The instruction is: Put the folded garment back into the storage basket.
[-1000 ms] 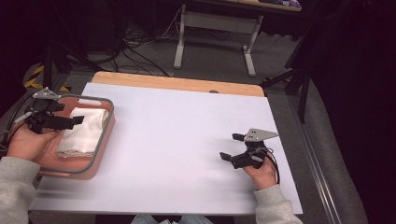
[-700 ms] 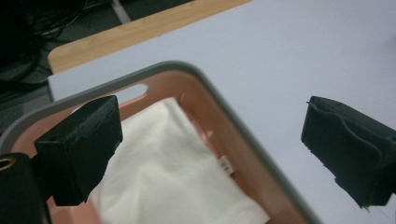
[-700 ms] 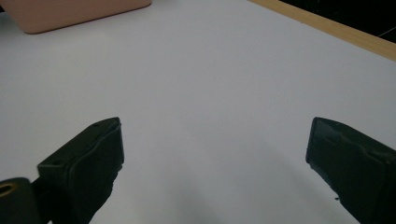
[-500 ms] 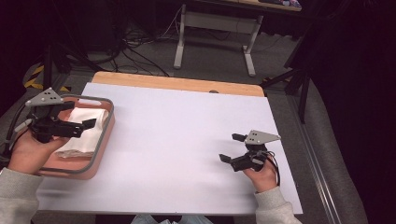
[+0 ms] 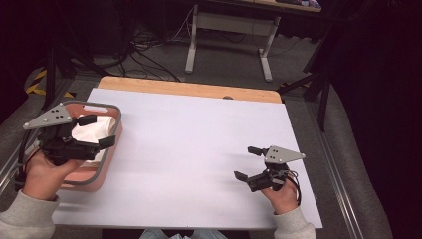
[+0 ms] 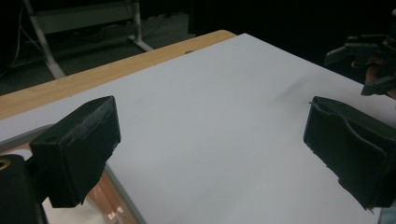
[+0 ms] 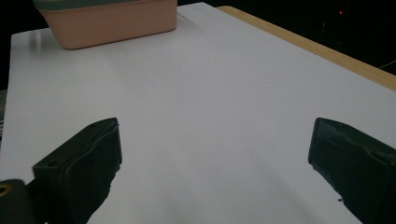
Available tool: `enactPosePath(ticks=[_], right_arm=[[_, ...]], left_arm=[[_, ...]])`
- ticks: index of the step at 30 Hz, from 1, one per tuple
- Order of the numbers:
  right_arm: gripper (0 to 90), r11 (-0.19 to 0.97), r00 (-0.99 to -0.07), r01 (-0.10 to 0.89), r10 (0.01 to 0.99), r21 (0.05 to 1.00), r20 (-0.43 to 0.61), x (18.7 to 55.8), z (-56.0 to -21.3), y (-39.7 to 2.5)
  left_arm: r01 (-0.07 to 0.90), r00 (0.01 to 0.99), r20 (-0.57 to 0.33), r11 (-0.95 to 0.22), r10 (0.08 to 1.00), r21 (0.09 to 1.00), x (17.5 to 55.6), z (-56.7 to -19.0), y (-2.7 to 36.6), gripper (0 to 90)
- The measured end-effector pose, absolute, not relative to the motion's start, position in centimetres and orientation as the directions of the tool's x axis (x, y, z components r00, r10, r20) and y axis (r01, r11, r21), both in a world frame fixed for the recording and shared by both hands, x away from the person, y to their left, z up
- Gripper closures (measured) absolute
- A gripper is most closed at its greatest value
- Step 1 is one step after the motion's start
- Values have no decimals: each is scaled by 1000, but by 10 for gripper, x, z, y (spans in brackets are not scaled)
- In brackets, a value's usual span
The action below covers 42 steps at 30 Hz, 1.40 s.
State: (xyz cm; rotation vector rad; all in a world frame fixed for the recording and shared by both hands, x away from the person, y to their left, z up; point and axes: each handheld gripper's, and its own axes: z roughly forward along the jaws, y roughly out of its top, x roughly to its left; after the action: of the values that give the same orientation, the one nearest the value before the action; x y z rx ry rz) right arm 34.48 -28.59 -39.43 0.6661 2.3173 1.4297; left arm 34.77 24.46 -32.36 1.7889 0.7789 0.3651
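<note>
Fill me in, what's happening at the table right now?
A person holds a gripper in each hand at a table covered with a white sheet. The left gripper hovers, jaws open and empty, over the pink bin at the table's left edge, which holds a white cloth. The right gripper sits near the table's right front, jaws open, pointing across the sheet toward the bin, with nothing in it. The cloth lies in the bin, not gripped.
</note>
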Motion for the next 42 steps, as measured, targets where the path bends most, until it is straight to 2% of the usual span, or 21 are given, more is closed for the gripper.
enactPosePath(ticks=[19,22,30,36,42], right_arm=[[19,356,-846,191,532,915,-31,324,-404,-288],[18,350,-846,192,532,917,-26,321,-406,-289],[16,326,-850,197,527,925,-5,317,-413,-291],[16,306,-850,194,527,932,4,313,-417,-294],[16,300,-847,196,531,933,7,308,-422,-295]], left_arm=[[271,852,-157,-163,499,949,343,-377,188,35],[292,865,-200,-136,460,947,344,-385,181,30],[259,892,-181,-142,414,955,347,-407,162,0],[276,905,-185,-198,382,941,350,-430,145,0],[318,903,-229,-207,364,925,353,-454,131,0]])
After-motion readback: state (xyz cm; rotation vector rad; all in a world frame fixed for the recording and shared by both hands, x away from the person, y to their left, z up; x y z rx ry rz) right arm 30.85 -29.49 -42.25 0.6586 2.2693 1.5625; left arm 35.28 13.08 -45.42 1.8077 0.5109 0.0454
